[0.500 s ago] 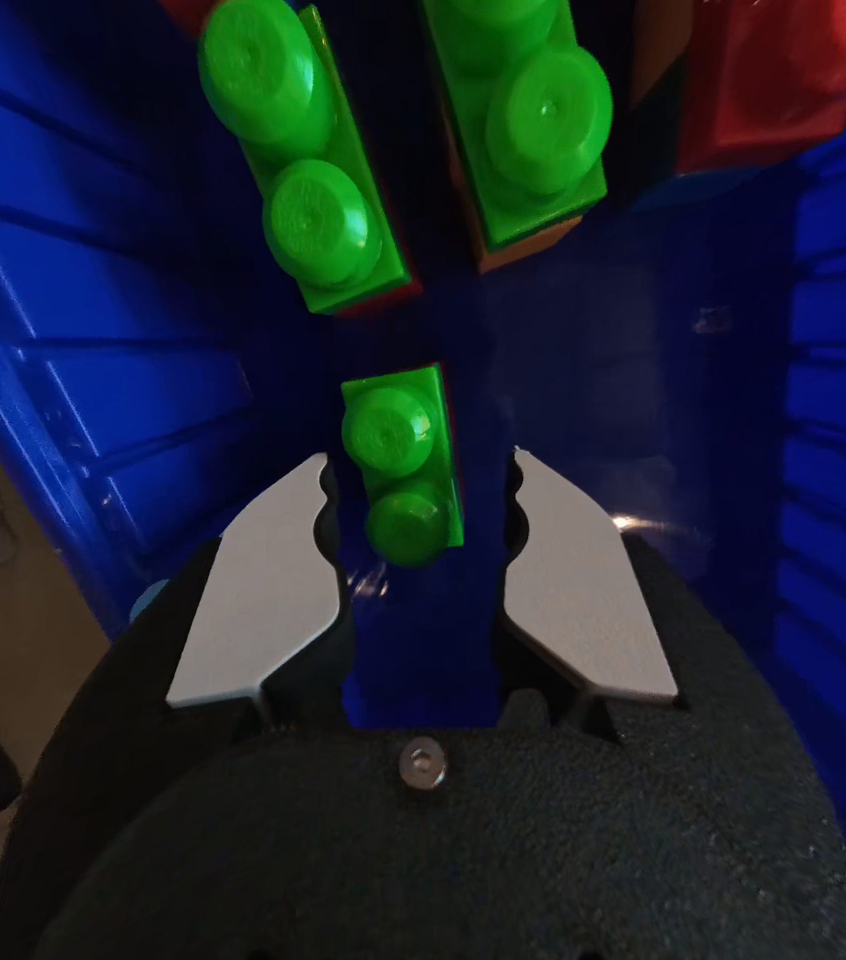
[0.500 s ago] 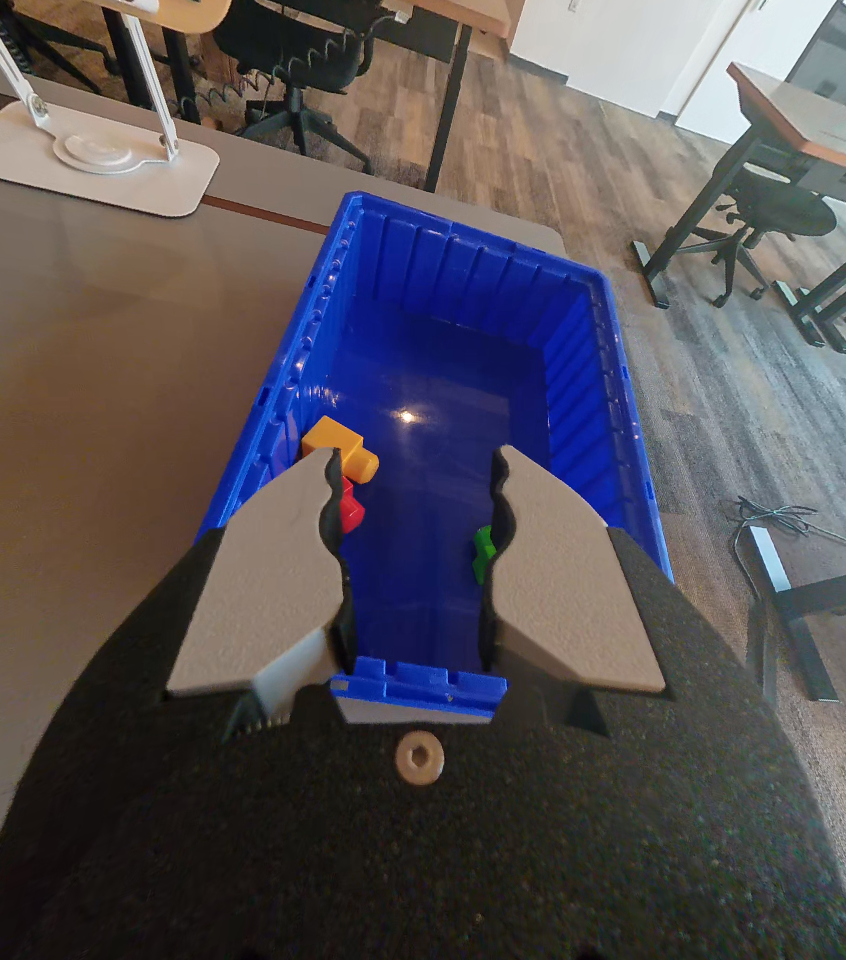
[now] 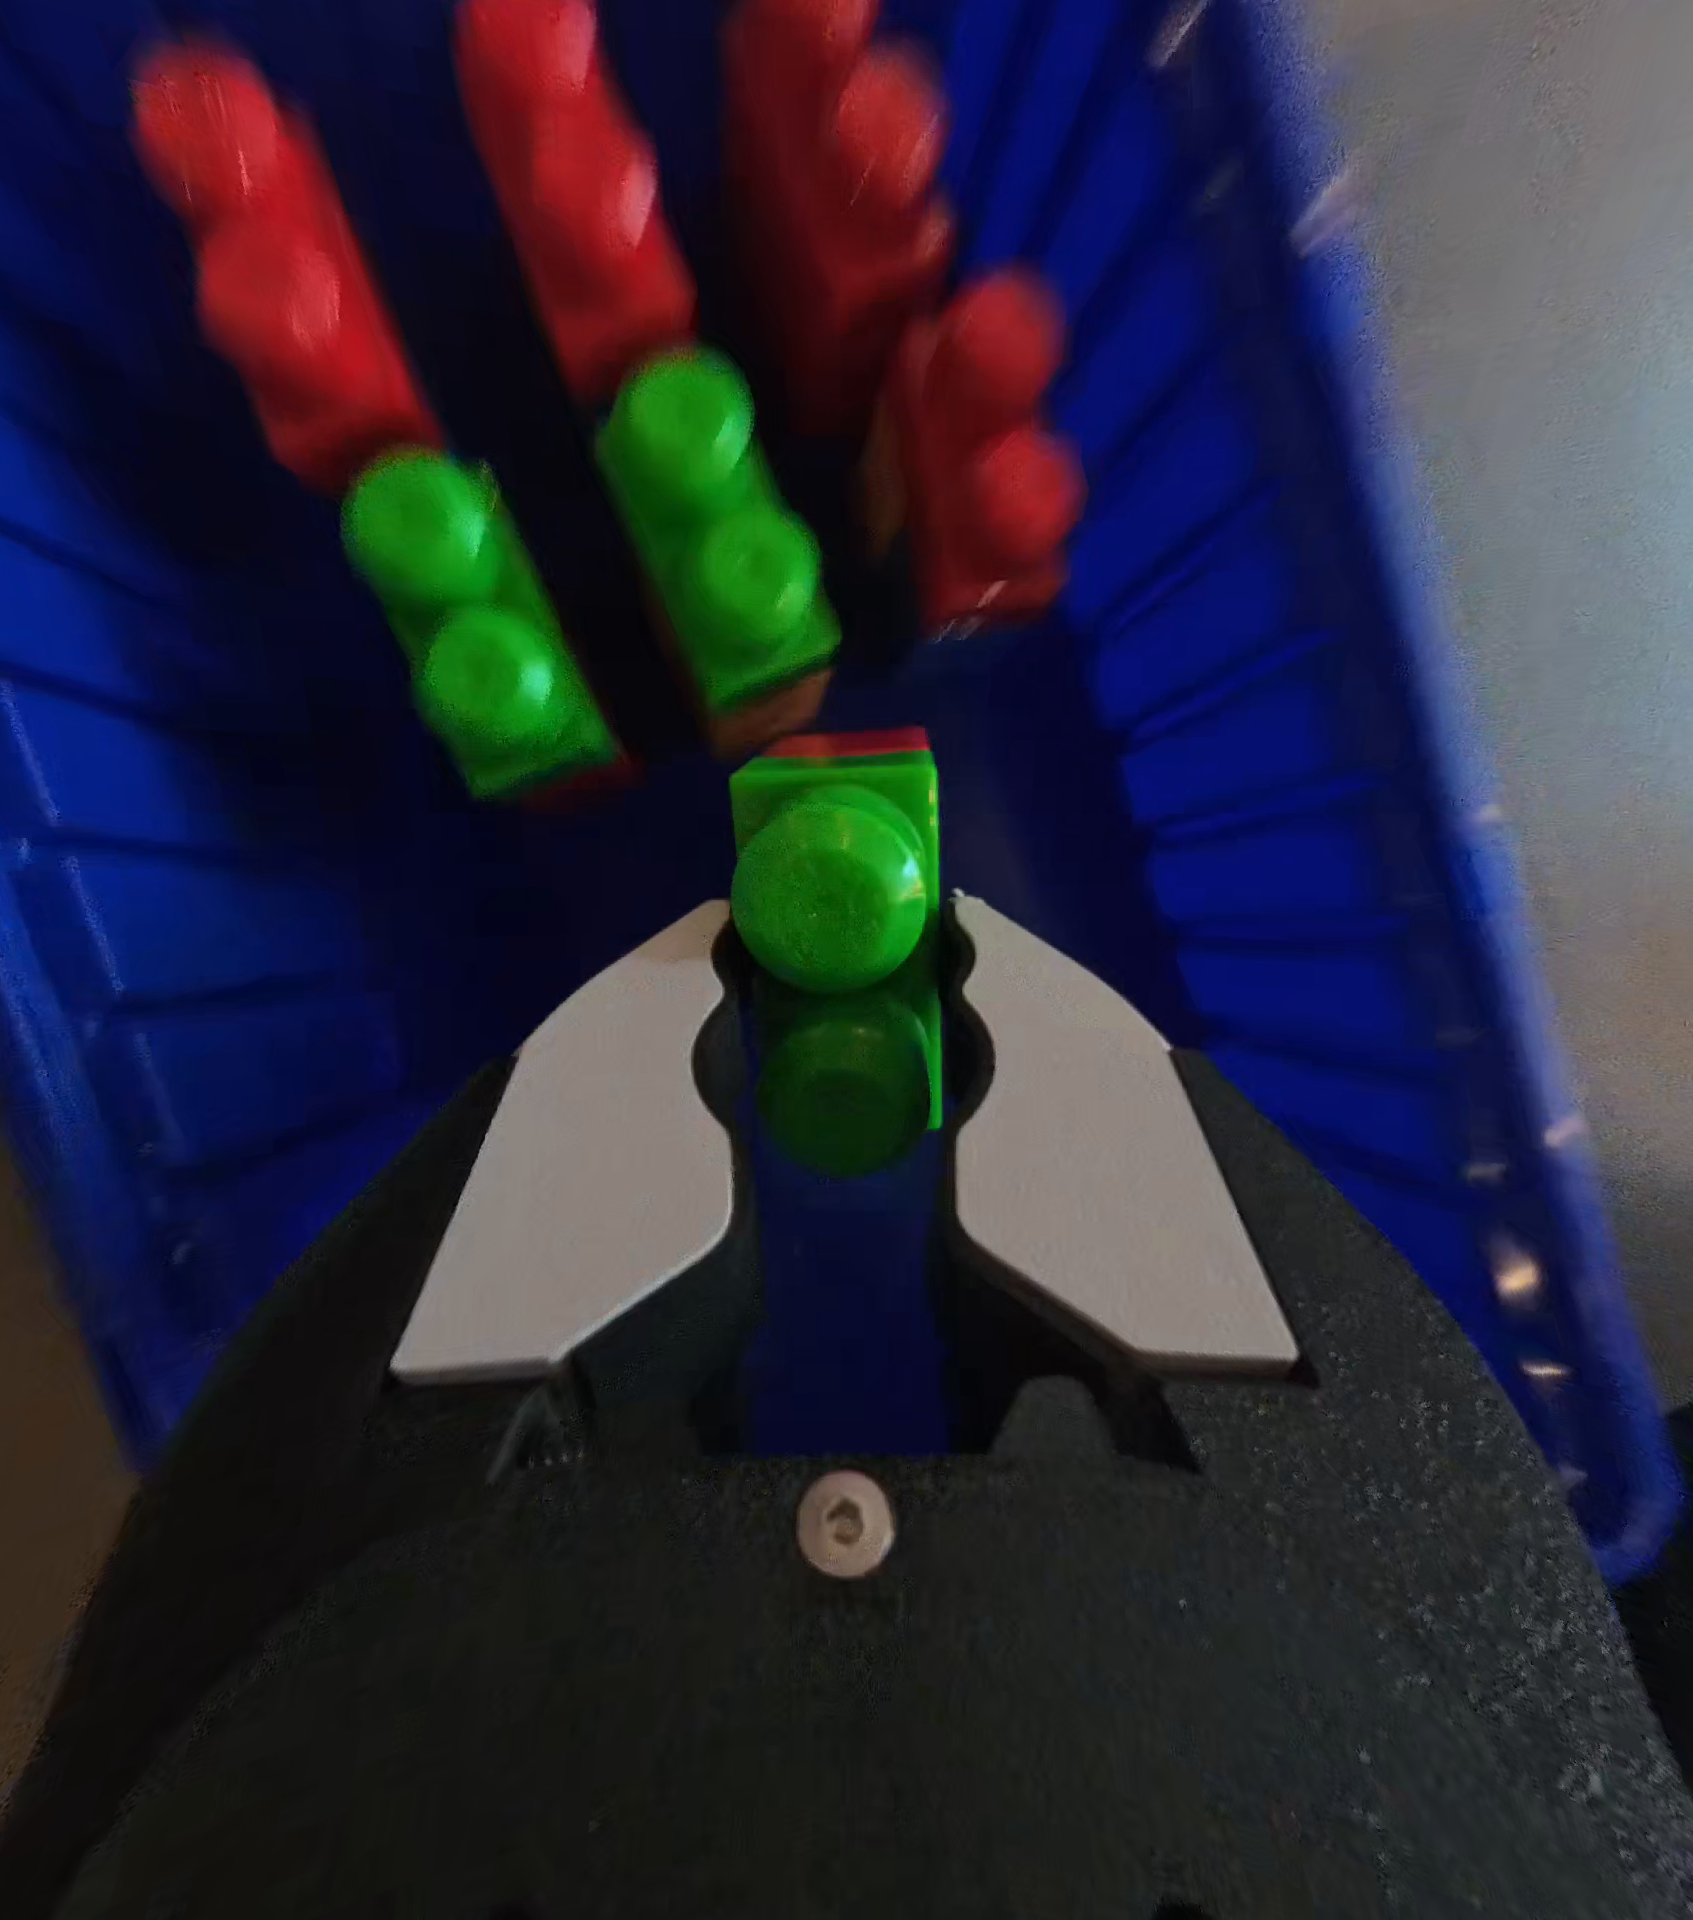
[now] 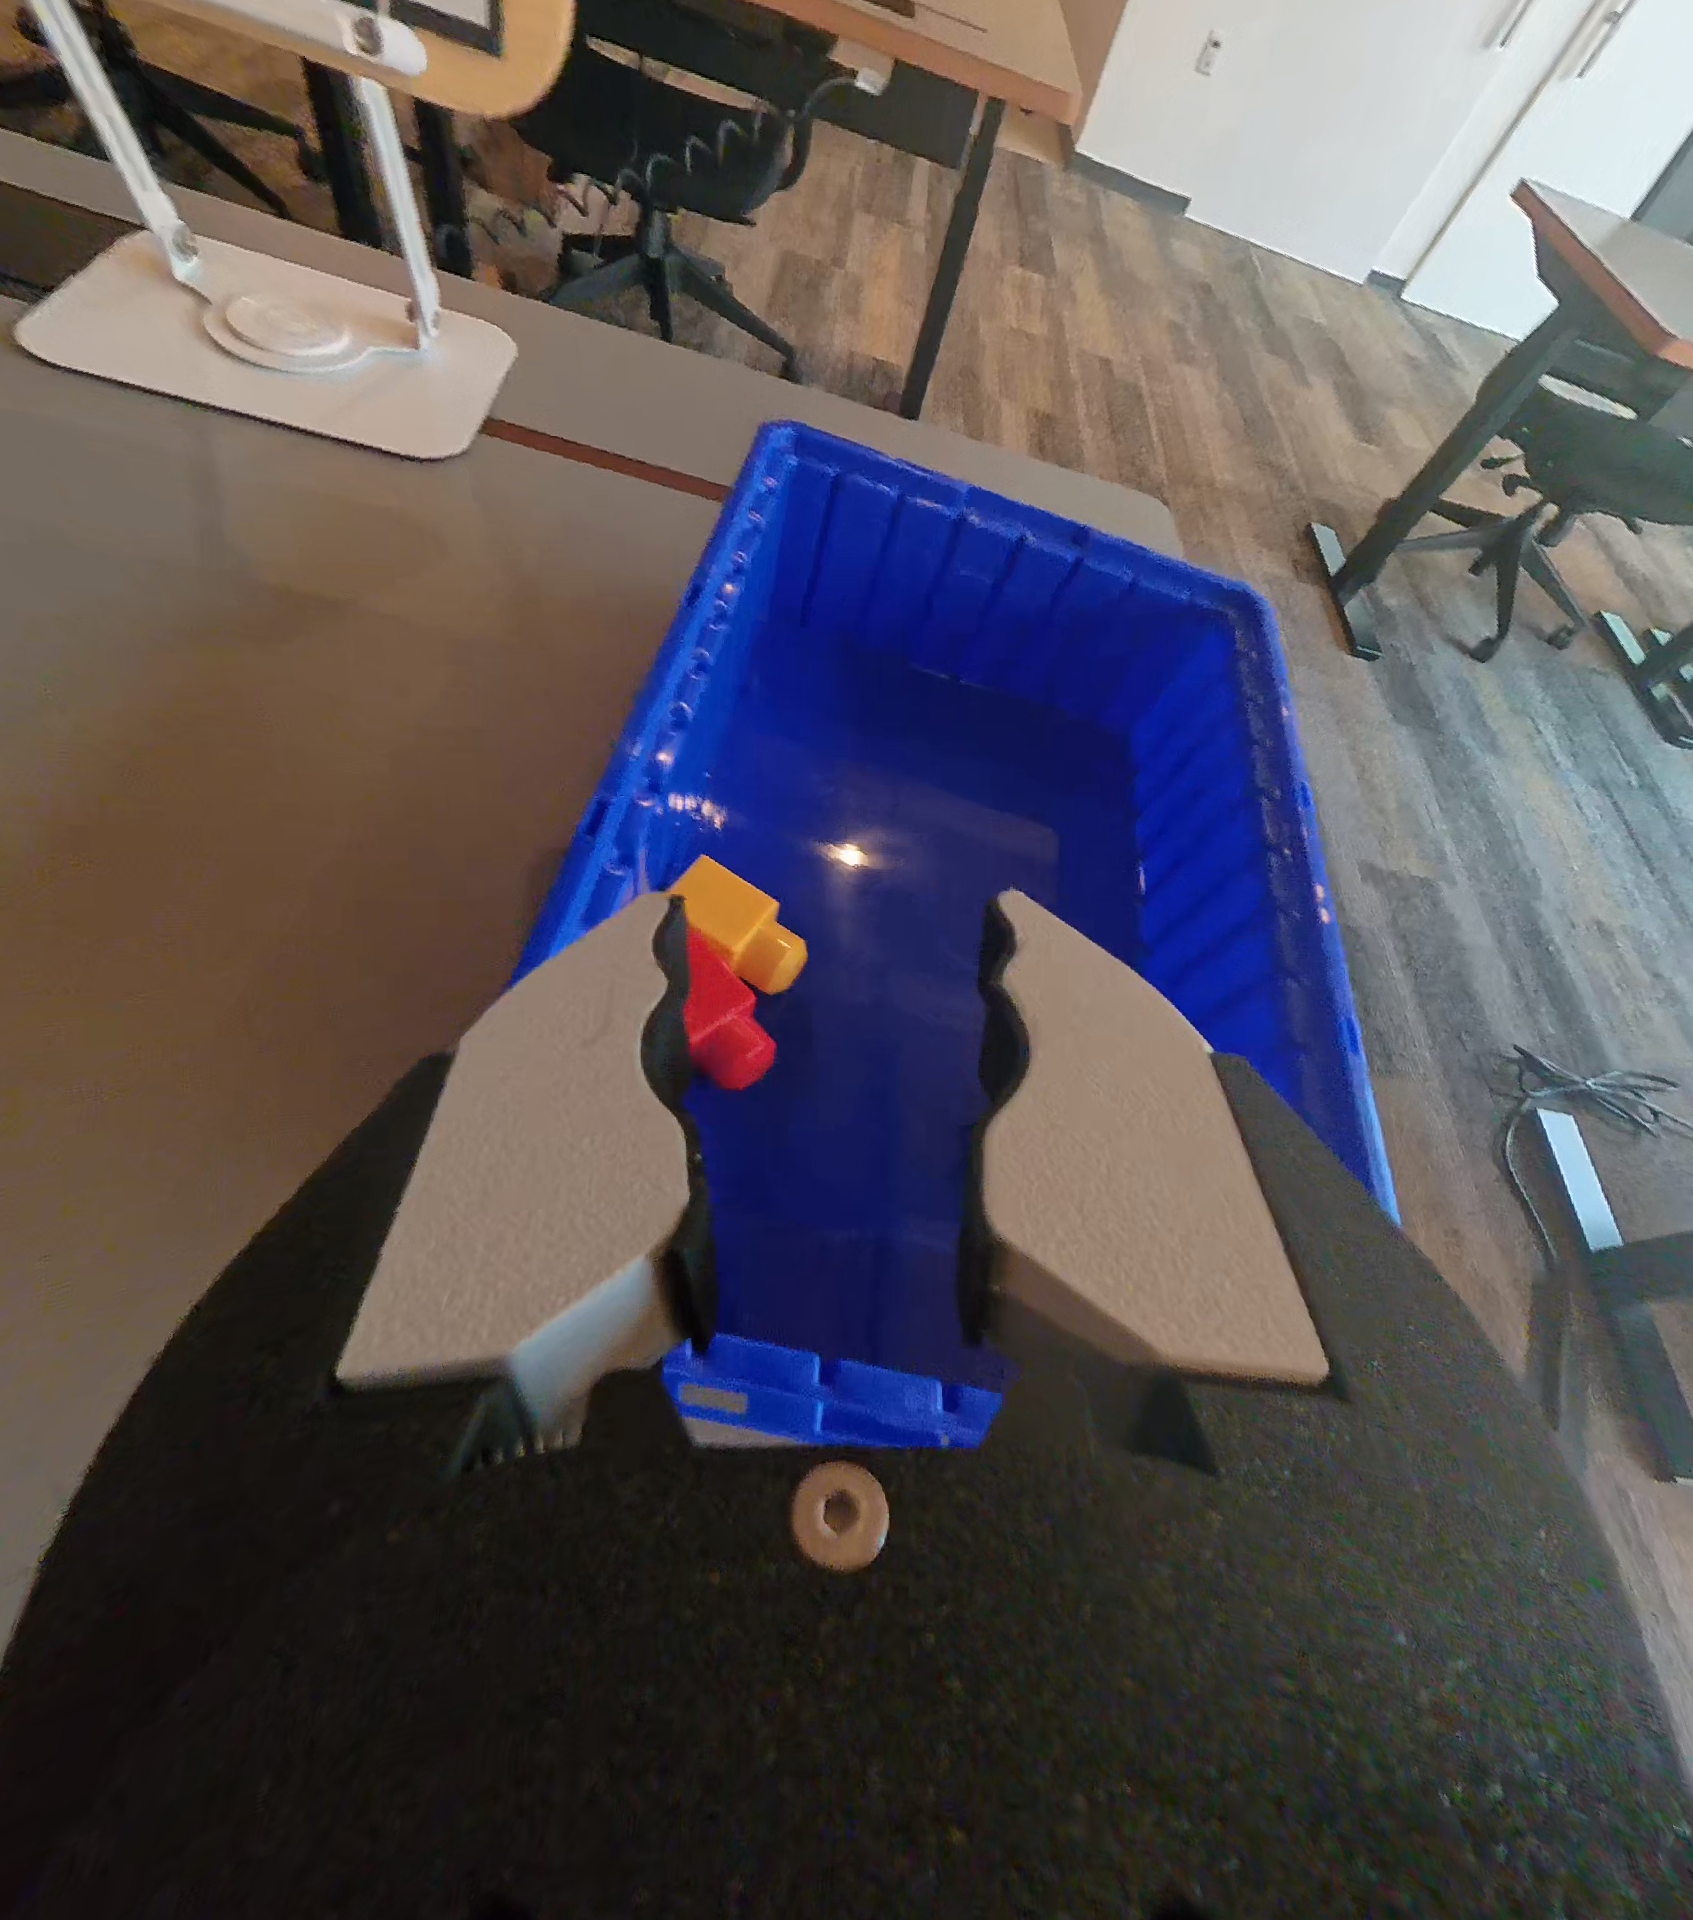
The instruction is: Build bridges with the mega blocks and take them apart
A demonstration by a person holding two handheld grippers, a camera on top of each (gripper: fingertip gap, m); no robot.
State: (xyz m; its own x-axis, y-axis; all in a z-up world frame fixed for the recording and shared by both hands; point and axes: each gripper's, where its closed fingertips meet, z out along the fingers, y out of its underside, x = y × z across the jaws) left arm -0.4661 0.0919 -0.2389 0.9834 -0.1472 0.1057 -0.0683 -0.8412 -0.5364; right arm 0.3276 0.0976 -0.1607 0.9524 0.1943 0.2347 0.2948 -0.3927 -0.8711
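A deep blue ribbed bin [image 4: 935, 540] is sitting at the right edge of the grey bench [image 4: 198, 727], one end reaching its far right corner. Inside it, in the right wrist view, a yellow block [image 4: 743, 920] and a red block [image 4: 722, 1023] are lying together against the left wall. The right claw [image 4: 831, 1112] is hovering wide and empty above the near rim.

In the left wrist view, the left claw [image 3: 837, 935] is gripping a green two-stud block [image 3: 837, 935] narrowly between its fingers, a red layer showing at its far end. Beyond it, two more green blocks [image 3: 478, 613] and several red blocks [image 3: 291, 281] are showing blurred inside the bin [image 3: 146, 831]. No writing is readable.

A white lamp base [image 4: 270, 343] is resting at the bench's far edge.
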